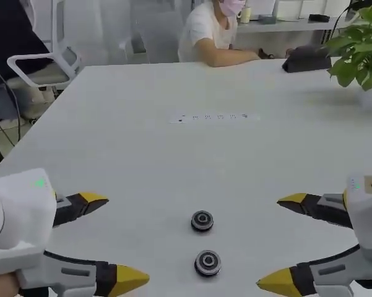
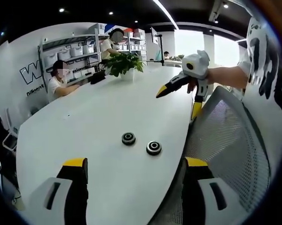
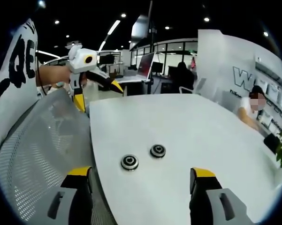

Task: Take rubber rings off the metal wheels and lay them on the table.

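Wheels, two of them, lie flat on the table, near its front edge and about midway between the two grippers. Each carries its dark ring, so none has been taken off yet and the job looks to be at its very start. The table is pale and broad, with room beside the wheels to lay rings down.

The left gripper hangs to the left of the wheels and the right gripper to the right, both well apart from them. Each has its jaws spread wide with nothing between them.

The near wheel and the far wheel sit close together but not touching, one behind the other in the head view. Each is a small metal disc, bright at the centre, with a black band round it.

That band, the ring, is the smallest thing here and the hard part. The step in hand is most likely the approach to one wheel. To do it well, I judge that one gripper should pin the wheel across its metal body, leaving part of the rim free. The other should then nip only the rubber at the edge and peel it outward. Starting with the near wheel would keep the far one out of the way. Loose wheels on a smooth top will probably slide if nudged, so the closing should be slow and square.
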Tool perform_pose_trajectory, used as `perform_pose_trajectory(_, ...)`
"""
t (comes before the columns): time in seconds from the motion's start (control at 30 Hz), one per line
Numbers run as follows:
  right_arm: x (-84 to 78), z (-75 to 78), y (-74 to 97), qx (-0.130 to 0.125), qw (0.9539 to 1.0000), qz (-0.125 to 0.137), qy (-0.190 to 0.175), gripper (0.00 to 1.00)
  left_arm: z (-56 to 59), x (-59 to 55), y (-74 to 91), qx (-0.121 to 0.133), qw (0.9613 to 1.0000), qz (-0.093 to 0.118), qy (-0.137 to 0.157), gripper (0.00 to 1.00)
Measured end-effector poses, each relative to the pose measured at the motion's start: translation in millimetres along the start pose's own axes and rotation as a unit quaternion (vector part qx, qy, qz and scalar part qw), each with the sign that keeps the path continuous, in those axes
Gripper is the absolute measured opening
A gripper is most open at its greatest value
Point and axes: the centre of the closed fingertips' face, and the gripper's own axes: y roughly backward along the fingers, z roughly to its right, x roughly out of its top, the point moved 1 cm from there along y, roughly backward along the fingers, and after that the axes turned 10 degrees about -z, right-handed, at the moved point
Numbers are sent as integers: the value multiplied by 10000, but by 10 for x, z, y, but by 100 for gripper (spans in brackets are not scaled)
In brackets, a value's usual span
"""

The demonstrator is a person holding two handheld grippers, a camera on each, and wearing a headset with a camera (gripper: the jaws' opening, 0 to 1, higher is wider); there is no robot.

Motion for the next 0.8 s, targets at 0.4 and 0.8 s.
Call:
perform_pose_trajectory(0.4, -17, -4, -75, 86, 9999, 64, -15, 82, 20, 25, -74, -92, 9999, 4, -47, 79)
perform_pose_trajectory(0.8, -64, -37, -197, 215, 9998, 37, 35, 78, 52, 30, -176, -197, 9996, -14, -199, 76)
